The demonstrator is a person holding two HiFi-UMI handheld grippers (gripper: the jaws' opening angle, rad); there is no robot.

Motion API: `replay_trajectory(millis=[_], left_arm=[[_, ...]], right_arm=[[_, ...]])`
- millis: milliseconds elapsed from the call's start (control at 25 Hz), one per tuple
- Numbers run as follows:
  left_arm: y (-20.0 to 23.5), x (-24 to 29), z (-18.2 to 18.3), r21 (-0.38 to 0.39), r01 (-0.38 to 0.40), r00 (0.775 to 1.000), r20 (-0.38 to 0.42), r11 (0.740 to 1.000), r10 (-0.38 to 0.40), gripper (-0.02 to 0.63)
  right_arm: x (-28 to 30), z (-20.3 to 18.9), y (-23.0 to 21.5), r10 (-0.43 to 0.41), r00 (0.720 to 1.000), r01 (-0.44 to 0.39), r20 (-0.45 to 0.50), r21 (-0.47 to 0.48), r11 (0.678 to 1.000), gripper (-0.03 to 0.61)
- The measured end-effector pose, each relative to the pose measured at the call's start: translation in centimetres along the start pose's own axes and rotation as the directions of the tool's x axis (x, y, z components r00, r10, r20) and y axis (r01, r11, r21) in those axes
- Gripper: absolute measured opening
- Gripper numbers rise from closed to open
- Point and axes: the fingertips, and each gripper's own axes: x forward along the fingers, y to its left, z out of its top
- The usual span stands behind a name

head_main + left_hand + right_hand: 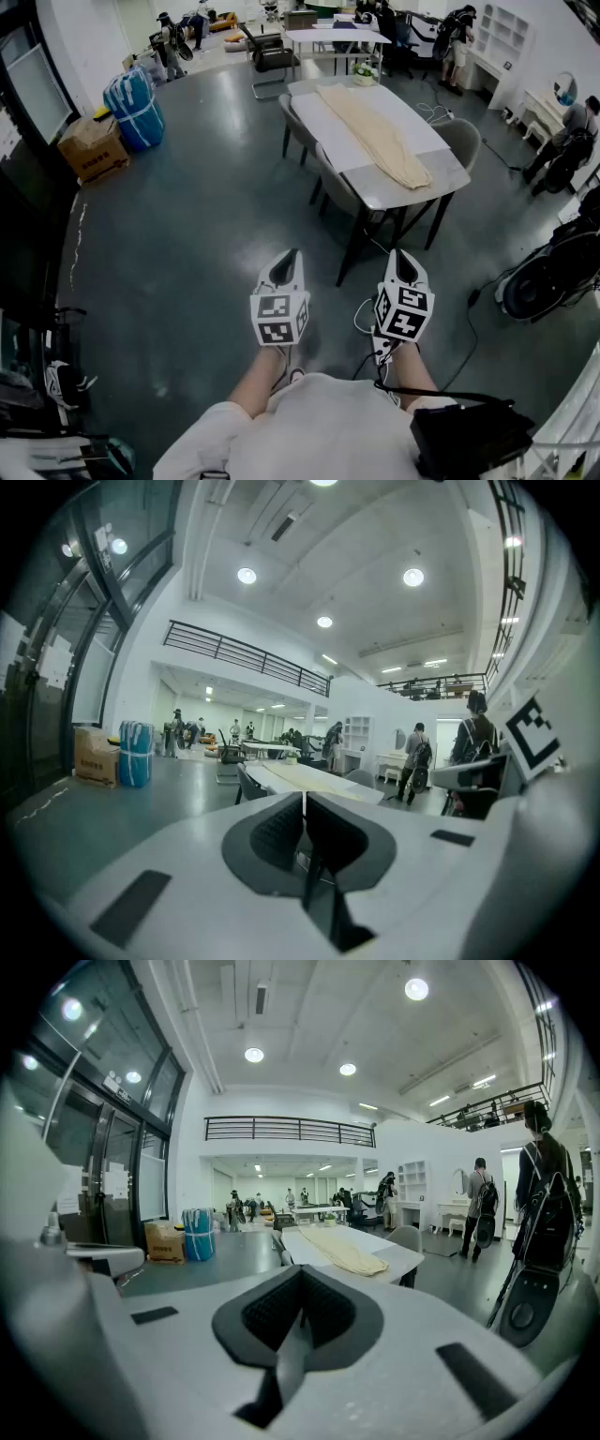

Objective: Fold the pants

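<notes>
Cream pants lie stretched out lengthwise on a white and grey table some way ahead; they also show in the right gripper view as the pants and, faintly, in the left gripper view as the pants. My left gripper and right gripper hang side by side over the dark floor, well short of the table. Both are shut with nothing between the pads. The left gripper and right gripper point nearly level toward the table.
Grey chairs stand along the table's near-left side and one chair at its right. A cardboard box and a blue bundle sit far left. A black fan is at the right, and cables lie on the floor. People stand at the back.
</notes>
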Motion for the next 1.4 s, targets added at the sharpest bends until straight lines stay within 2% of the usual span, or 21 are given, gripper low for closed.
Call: replay_trajectory(millis=[560, 880, 1000, 1400], left_arm=[[2.2, 0.3, -0.4, -0.015, -0.002, 1.0, -0.002, 1.0, 0.002, 0.015], [7.3, 2.0, -0.2, -0.008, -0.028, 0.999, -0.016, 1.0, 0.028, 0.015], [9.0, 2.4, 0.3, -0.001, -0.019, 1.0, -0.015, 1.0, 0.019, 0.015], [13.1, 6.8, 1.0, -0.002, -0.039, 0.999, -0.006, 0.999, 0.039, 0.015]], right_arm=[[1.0, -0.6, 1.3, -0.002, 1.0, 0.002, -0.009, 0.015, 1.0, -0.008], [4.3, 0.5, 5.6, 0.038, 0.999, -0.038, -0.015, -0.013, 0.999, -0.008], [5.3, 1.1, 7.1, 0.026, 0.999, -0.027, -0.02, -0.05, 0.998, -0.008], [11.7, 1.2, 8.5, 0.02, 0.998, -0.026, -0.063, -0.094, 0.995, -0.008]])
